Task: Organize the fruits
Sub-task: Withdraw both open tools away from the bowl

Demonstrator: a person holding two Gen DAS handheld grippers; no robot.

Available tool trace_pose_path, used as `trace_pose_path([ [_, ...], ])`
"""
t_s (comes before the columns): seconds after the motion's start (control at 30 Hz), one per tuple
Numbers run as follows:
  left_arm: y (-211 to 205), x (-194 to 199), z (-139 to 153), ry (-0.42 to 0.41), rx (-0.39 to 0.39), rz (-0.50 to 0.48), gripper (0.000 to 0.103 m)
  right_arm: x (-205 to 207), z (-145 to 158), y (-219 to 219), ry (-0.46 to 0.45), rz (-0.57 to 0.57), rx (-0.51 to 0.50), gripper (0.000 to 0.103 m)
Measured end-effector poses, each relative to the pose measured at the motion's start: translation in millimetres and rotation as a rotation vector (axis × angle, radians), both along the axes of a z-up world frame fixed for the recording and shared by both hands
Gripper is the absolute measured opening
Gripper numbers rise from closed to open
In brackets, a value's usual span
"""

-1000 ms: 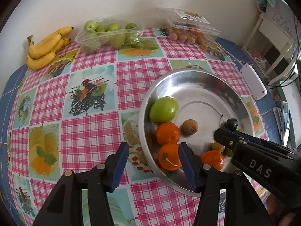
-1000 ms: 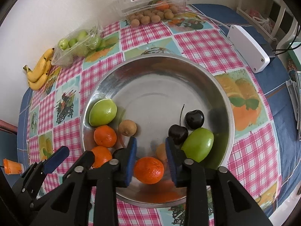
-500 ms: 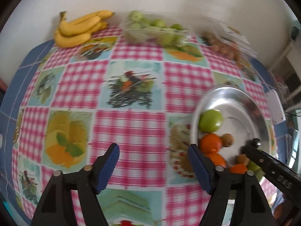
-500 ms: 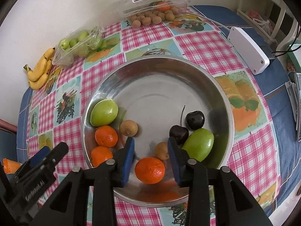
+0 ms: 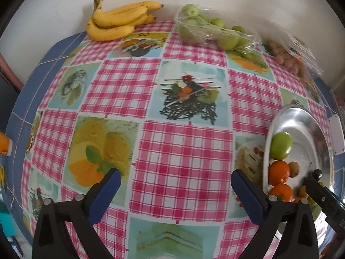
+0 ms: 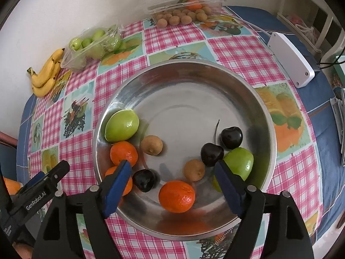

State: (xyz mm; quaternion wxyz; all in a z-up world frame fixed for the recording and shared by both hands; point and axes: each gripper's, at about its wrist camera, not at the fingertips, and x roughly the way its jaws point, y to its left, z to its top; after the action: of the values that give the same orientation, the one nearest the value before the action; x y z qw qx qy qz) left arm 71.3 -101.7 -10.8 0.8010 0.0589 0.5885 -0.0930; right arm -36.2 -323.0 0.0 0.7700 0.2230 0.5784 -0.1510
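- The right tongs (image 6: 172,185) are wide open and hold nothing. They hang over the near side of the metal bowl (image 6: 248,90).
- An orange (image 6: 176,196) lies in the bowl right between the two blue fingers, touching neither one.
- A dark cherry (image 6: 144,180) sits just inside the finger on the left of the view. A small brown fruit (image 6: 194,170) sits a bit past the orange.
- Farther in the bowl lie two more cherries (image 6: 222,145), a green apple (image 6: 239,164), two oranges (image 6: 124,153) and a big green fruit (image 6: 121,125).
- The left tongs (image 5: 175,191) are also wide open and empty, above the checked cloth on the bench (image 5: 183,151). The bowl is off to their right side.
- At the far edge by the wall lie bananas (image 5: 116,21), a bag of green fruits (image 5: 211,30) and a clear box of small brown fruits (image 6: 183,10).
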Motion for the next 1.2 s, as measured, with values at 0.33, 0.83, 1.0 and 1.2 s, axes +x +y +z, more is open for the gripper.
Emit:
trace_pose_path([
  [0.33, 14, 6, -6, 0.0, 0.001, 0.047, 0.103, 3, 0, 4, -0.006, 0.018, -0.022, 0.103],
  [0.83, 25, 1, -8, -0.067, 0.032, 0.028, 0.103, 3, 4, 24, -0.031, 0.065, -0.01, 0.103],
  [1.0, 33, -6, -2, -0.088, 0.003, 0.034, 0.103, -5, 3, 37, -0.043, 0.084, -0.013, 0.103],
  [1.2, 43, -18, 2, -0.09, 0.016, 0.05, 0.103, -18, 0, 55, -0.047, 0.119, -0.018, 0.103],
])
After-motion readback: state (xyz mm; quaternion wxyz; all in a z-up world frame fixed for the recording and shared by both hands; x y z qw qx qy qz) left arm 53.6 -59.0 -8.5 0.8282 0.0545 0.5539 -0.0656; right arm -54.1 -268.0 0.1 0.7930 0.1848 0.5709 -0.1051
